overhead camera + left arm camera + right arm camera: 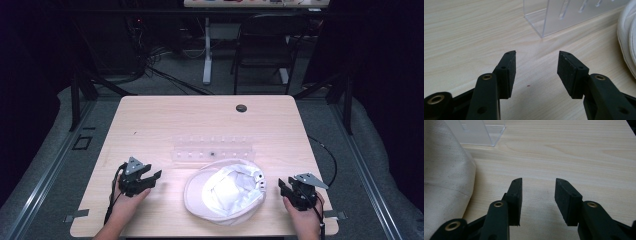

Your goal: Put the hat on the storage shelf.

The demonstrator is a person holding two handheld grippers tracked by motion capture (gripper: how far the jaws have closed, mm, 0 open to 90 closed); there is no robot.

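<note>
White cap [225, 192] lies upturned on bench [165, 120], between left tongs [150, 179] and right tongs [284, 187]; both tongs released, empty, apart from cap.

Left gripper [150, 178] and right gripper [285, 187] each rest low over the table, hand-held, jaws apart, nothing between them.

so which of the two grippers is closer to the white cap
The right gripper: its open jaws sit just off the white cap at its right edge. The left gripper stands farther away, with more bare table between it and the cap.
</note>
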